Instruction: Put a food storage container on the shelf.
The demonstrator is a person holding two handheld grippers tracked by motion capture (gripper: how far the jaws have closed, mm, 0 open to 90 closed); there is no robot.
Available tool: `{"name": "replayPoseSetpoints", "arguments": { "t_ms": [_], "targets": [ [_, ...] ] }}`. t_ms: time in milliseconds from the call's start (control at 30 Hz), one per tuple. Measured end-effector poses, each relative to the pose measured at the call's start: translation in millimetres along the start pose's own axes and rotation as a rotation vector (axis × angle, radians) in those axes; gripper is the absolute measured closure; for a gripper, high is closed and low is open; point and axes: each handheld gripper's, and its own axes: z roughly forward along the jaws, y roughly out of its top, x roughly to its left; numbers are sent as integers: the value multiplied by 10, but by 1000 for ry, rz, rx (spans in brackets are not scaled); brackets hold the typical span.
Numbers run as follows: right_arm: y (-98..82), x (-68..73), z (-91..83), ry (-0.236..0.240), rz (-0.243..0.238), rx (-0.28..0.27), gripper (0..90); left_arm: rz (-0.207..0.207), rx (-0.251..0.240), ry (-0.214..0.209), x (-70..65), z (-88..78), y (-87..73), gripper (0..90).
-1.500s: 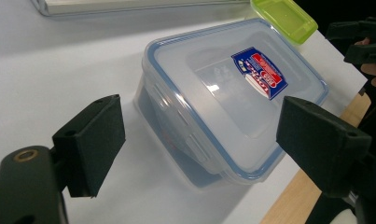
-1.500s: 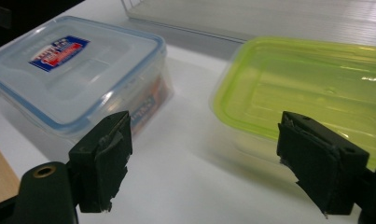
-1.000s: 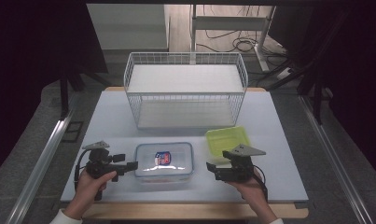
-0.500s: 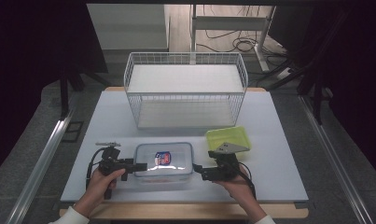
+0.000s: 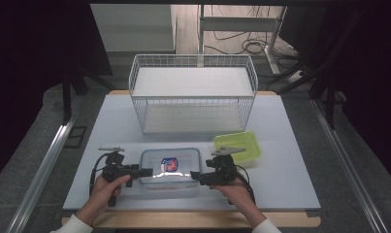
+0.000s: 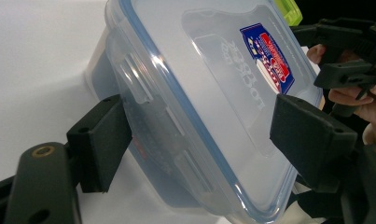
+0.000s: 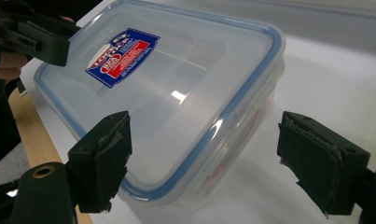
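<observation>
From the high view, the clear lidded container (image 5: 170, 166) lies at the table's (image 5: 290, 145) near edge, long axis left to right, directly between the left gripper (image 5: 143, 172) and right gripper (image 5: 196, 174), each about equally near its own short end. In the left gripper view, the spread jaws straddle the container's (image 6: 199, 107) end, seemingly without pressing. In the right gripper view, the jaws gape around a corner of the container (image 7: 176, 93), grasping nothing.
</observation>
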Motion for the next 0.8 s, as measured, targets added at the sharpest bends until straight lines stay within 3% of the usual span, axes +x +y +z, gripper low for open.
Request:
{"name": "replayPoseSetpoints", "arguments": {
  "t_ms": [267, 567, 800],
  "targets": [
    [-2, -98, 70, 78, 115, 20, 183, 1, -4, 0, -3, 2, -1, 217],
    [-19, -140, 167, 161, 195, 42, 186, 10, -11, 2, -8, 1, -11, 217],
    [-18, -121, 156, 169, 183, 48, 201, 47, -17, 27, -70, -18, -35, 217]
  ]
}}
